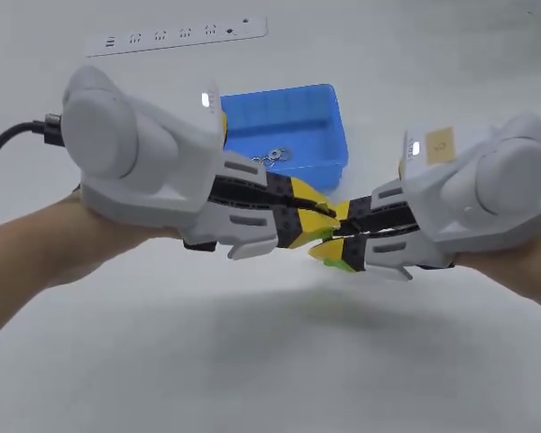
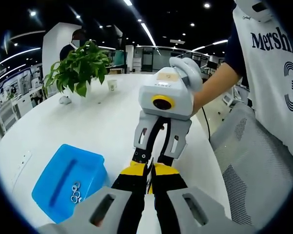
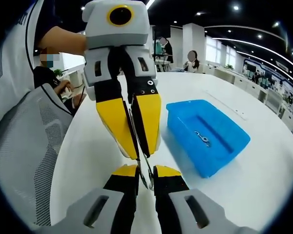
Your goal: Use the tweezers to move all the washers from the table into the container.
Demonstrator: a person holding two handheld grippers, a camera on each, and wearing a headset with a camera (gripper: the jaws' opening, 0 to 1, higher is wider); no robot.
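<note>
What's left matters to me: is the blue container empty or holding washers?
Not empty: a cluster of washers lies inside the blue container.

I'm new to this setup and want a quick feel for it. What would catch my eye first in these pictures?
The left gripper and the right gripper meet tip to tip above the white table, with thin metal tweezers running between their jaws. Behind them in the head view sits a bright blue container with a small cluster of washers inside.

Open-plan office: long white table (image 2: 88, 122), mesh chair (image 2: 254, 146), potted plant (image 2: 78, 68), ceiling light strips (image 2: 146, 31), distant desks (image 3: 268, 80).
</note>
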